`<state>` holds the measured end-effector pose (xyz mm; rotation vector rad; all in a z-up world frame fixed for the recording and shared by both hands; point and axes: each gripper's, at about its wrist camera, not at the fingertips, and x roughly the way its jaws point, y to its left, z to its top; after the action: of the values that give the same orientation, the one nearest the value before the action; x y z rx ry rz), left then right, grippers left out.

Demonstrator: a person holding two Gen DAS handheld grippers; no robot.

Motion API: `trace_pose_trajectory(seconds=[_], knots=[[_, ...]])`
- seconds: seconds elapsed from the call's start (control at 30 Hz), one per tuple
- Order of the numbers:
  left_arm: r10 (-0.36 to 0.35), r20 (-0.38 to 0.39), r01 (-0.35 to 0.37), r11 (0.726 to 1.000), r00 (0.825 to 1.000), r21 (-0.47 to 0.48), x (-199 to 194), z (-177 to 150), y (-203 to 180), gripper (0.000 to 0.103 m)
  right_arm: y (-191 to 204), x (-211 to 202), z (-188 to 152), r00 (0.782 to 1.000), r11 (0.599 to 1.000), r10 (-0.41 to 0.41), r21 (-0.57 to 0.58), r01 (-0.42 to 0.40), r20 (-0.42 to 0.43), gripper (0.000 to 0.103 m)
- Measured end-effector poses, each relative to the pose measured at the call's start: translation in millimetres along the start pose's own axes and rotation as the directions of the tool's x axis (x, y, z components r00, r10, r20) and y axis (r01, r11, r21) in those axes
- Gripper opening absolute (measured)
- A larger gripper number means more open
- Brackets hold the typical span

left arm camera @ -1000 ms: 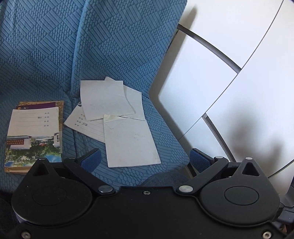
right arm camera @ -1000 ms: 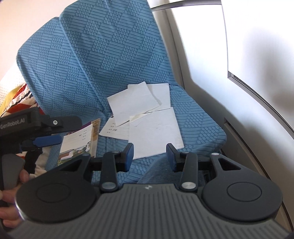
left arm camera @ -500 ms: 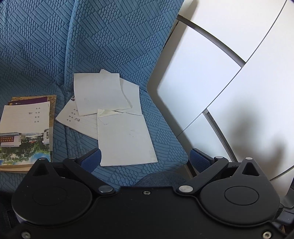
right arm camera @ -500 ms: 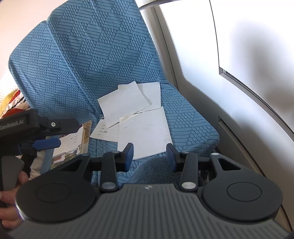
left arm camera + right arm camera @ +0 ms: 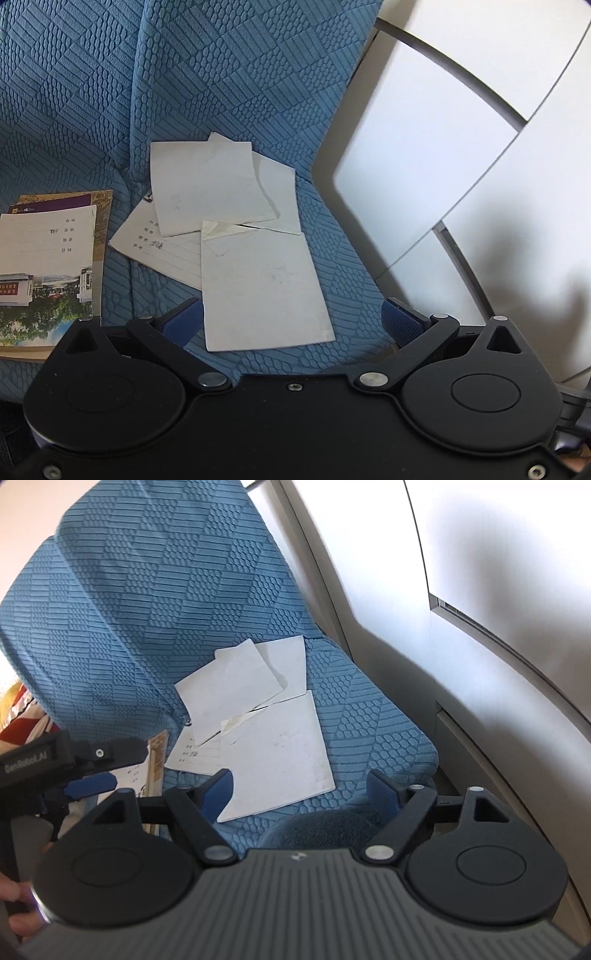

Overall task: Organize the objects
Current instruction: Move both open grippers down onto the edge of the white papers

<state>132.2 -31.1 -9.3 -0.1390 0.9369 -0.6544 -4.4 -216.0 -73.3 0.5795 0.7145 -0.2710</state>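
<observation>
Several white paper sheets (image 5: 258, 284) lie scattered and overlapping on the blue seat cushion (image 5: 343, 258). The same sheets (image 5: 273, 753) show in the right wrist view. A stack of booklets (image 5: 48, 266) with a photo cover lies on the cushion to their left. My left gripper (image 5: 293, 317) hovers open just above the nearest sheet's front edge, nothing between its blue pads. My right gripper (image 5: 301, 786) hangs over that same sheet with its jaws opening and nothing held. The left gripper's body (image 5: 74, 760) appears at the left in the right wrist view.
The patterned blue seat back (image 5: 166, 590) rises behind the papers. A white curved wall panel (image 5: 461, 147) with grey trim closes off the right side. A person's fingers (image 5: 14, 897) grip the left handle. Coloured fabric (image 5: 14, 716) shows at the far left.
Both grippers have come closer to and lower over the papers. The right gripper's jaws have spread much wider. The left gripper stays open.
</observation>
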Motion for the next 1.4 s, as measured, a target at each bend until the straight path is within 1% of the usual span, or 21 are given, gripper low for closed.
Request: trace_pose_trajectory(seconds=[0.1, 0.13, 0.2, 0.37, 0.5, 0.57, 0.6, 0.63, 0.67, 0.7, 0.8, 0.9, 0.97, 1.03, 1.07, 1.1, 1.17, 1.2, 1.23, 1.33, 1.4], knots=[[0.013, 0.019, -0.013, 1.0, 1.0, -0.009, 13, 1, 6, 0.102, -10, 13, 5, 1.0, 0.999, 0.017, 0.033, -0.016, -0.008, 0.081], [0.015, 0.014, -0.015, 1.0, 1.0, -0.017, 19, 2, 8, 0.101, -13, 18, 7, 1.0, 0.999, 0.015, 0.039, -0.015, -0.012, 0.081], [0.017, -0.003, -0.018, 1.0, 1.0, -0.026, 32, 4, 10, 0.101, -19, 28, 9, 1.0, 0.999, 0.012, 0.05, -0.011, -0.023, 0.081], [0.052, -0.042, -0.053, 0.998, 0.998, -0.034, 64, 3, 20, 0.1, -31, 53, 14, 0.998, 0.997, 0.025, 0.074, -0.021, -0.049, 0.081], [0.073, -0.089, -0.077, 0.996, 0.993, -0.042, 89, -1, 30, 0.097, -40, 74, 18, 0.995, 0.994, 0.055, 0.102, -0.046, -0.083, 0.08], [0.081, -0.11, -0.086, 0.995, 0.991, -0.049, 99, -5, 36, 0.095, -46, 85, 19, 0.991, 0.989, 0.077, 0.137, -0.063, -0.105, 0.08], [0.08, -0.117, -0.088, 0.995, 0.99, -0.057, 105, -8, 39, 0.091, -49, 90, 19, 0.99, 0.985, 0.09, 0.154, -0.072, -0.112, 0.076], [0.079, -0.124, -0.087, 0.994, 0.989, -0.066, 110, -10, 42, 0.087, -51, 95, 19, 0.987, 0.983, 0.101, 0.166, -0.08, -0.123, 0.075], [0.073, -0.132, -0.083, 0.994, 0.989, -0.073, 115, -12, 44, 0.086, -53, 100, 18, 0.985, 0.981, 0.107, 0.174, -0.082, -0.135, 0.072], [0.068, -0.139, -0.08, 0.994, 0.988, -0.076, 119, -14, 47, 0.083, -54, 105, 17, 0.983, 0.98, 0.112, 0.181, -0.085, -0.145, 0.066], [0.075, -0.164, -0.09, 0.992, 0.984, -0.084, 133, -20, 55, 0.073, -59, 119, 14, 0.975, 0.976, 0.126, 0.201, -0.088, -0.185, 0.055], [0.097, -0.189, -0.114, 0.99, 0.977, -0.083, 143, -25, 64, 0.066, -63, 134, 9, 0.96, 0.965, 0.155, 0.246, -0.096, -0.235, 0.048], [0.1, -0.207, -0.121, 0.988, 0.973, -0.091, 148, -28, 70, 0.061, -61, 142, 6, 0.949, 0.965, 0.16, 0.246, -0.093, -0.271, 0.045], [0.102, -0.22, -0.127, 0.987, 0.97, -0.102, 153, -32, 75, 0.054, -58, 148, 4, 0.945, 0.97, 0.149, 0.227, -0.083, -0.291, 0.044], [0.101, -0.227, -0.128, 0.986, 0.969, -0.106, 154, -33, 77, 0.052, -56, 150, 4, 0.944, 0.972, 0.147, 0.218, -0.083, -0.296, 0.044], [0.097, -0.212, -0.122, 0.987, 0.972, -0.105, 153, -35, 78, 0.053, -55, 152, 4, 0.943, 0.975, 0.145, 0.208, -0.083, -0.301, 0.044], [0.099, -0.209, -0.12, 0.988, 0.973, -0.093, 152, -37, 77, 0.052, -52, 155, 6, 0.943, 0.98, 0.13, 0.183, -0.076, -0.308, 0.044], [0.1, -0.208, -0.12, 0.989, 0.973, -0.086, 152, -38, 76, 0.05, -51, 157, 6, 0.943, 0.983, 0.121, 0.172, -0.07, -0.31, 0.044], [0.097, -0.206, -0.116, 0.99, 0.974, -0.084, 152, -39, 76, 0.046, -51, 159, 7, 0.942, 0.985, 0.114, 0.163, -0.065, -0.314, 0.044], [0.076, -0.209, -0.096, 0.991, 0.975, -0.089, 151, -42, 75, 0.042, -49, 166, 10, 0.936, 0.987, 0.104, 0.154, -0.054, -0.337, 0.043], [0.082, -0.207, -0.1, 0.992, 0.975, -0.076, 150, -43, 73, 0.039, -46, 169, 13, 0.932, 0.989, 0.101, 0.135, -0.057, -0.347, 0.042]])
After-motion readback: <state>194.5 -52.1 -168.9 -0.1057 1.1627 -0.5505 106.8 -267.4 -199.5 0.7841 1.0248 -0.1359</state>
